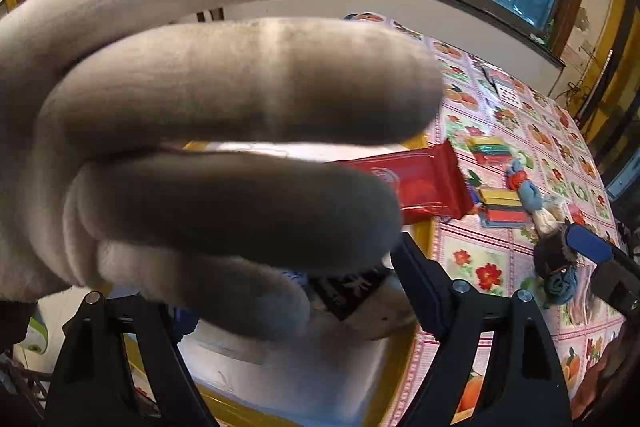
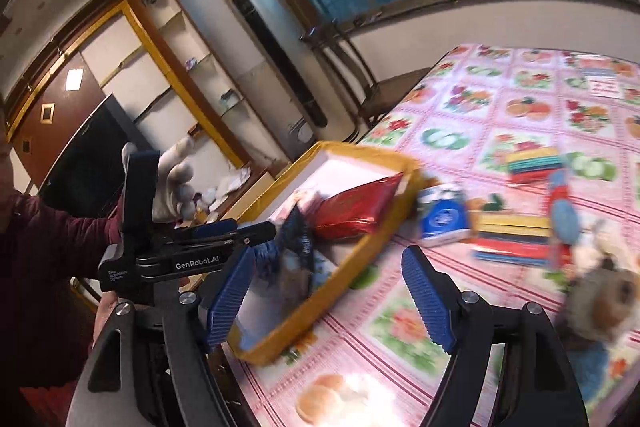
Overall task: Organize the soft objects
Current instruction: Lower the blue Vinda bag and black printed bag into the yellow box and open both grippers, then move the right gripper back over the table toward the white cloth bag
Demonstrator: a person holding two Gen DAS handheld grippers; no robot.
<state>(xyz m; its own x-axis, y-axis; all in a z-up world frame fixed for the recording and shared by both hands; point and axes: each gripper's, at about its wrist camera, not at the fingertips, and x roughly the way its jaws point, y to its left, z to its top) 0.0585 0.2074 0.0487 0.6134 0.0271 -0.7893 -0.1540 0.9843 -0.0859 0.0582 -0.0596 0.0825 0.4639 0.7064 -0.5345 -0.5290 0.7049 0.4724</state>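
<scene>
Plush grey glove (image 1: 192, 131), fuzzy, fat-fingered, fills the left gripper (image 1: 256, 307), clamped; right gripper (image 2: 332, 295) gapes wide above the yellow-rimmed tray (image 2: 360, 255).

plush hand (image 1: 200, 131) hides box (image 1: 320, 379) | plush toy (image 2: 600, 299) blurred

Counter (image 2: 500, 99) under fruit-print cloth: yellow-rimmed tray (image 2: 352, 267) near left, blue packet (image 2: 444, 217) just beside, coloured strip stacks (image 2: 516, 239) right, plush toys (image 2: 600, 291) near right.
</scene>
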